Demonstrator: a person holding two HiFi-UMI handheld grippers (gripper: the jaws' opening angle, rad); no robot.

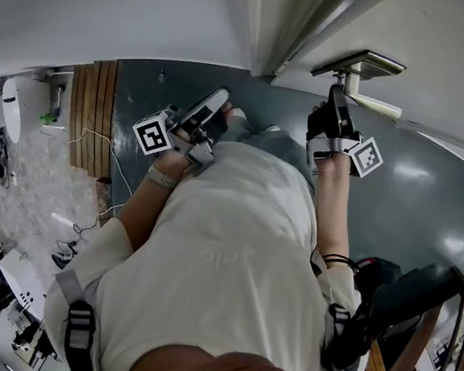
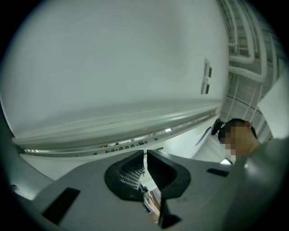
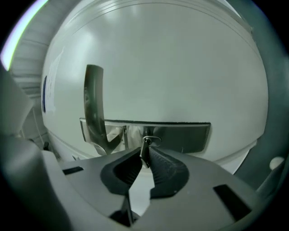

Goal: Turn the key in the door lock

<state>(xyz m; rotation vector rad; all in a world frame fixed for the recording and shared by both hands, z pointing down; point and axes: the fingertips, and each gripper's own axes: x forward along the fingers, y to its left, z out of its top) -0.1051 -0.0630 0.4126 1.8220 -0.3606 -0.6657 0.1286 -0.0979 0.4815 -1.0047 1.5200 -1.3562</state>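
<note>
Right hand-held gripper point(image 3: 145, 155): jaws closed on the key point(image 3: 145, 149), pads pressing its head from both sides. The key sits in the keyhole of the metal lock plate point(image 3: 185, 136) on the door point(image 3: 180, 67). In the right gripper view the keyhole is just right of where the door handle point(image 3: 94, 101) meets the plate. The key's head shows as a thin edge between the pads.

Head view: the right hand-held gripper point(image 1: 338, 97) is up against the lock plate point(image 1: 360, 65), just beside the door handle point(image 1: 376, 104), with the arm stretched out to it. Its marker cube point(image 1: 366, 157) sits near the wrist. The key itself can't be made out in this view.

Left hand-held gripper point(image 2: 145, 155): jaws closed to a thin slit, nothing between them. In the head view the left hand-held gripper point(image 1: 216, 102) is held in front of the body, well apart from the lock plate, near the door's edge and touching nothing. Its view shows plain white wall and a strip of lights, not the lock.

The person wears a white shirt point(image 1: 223, 256) and stands on a dark grey floor point(image 1: 419, 180).
</note>
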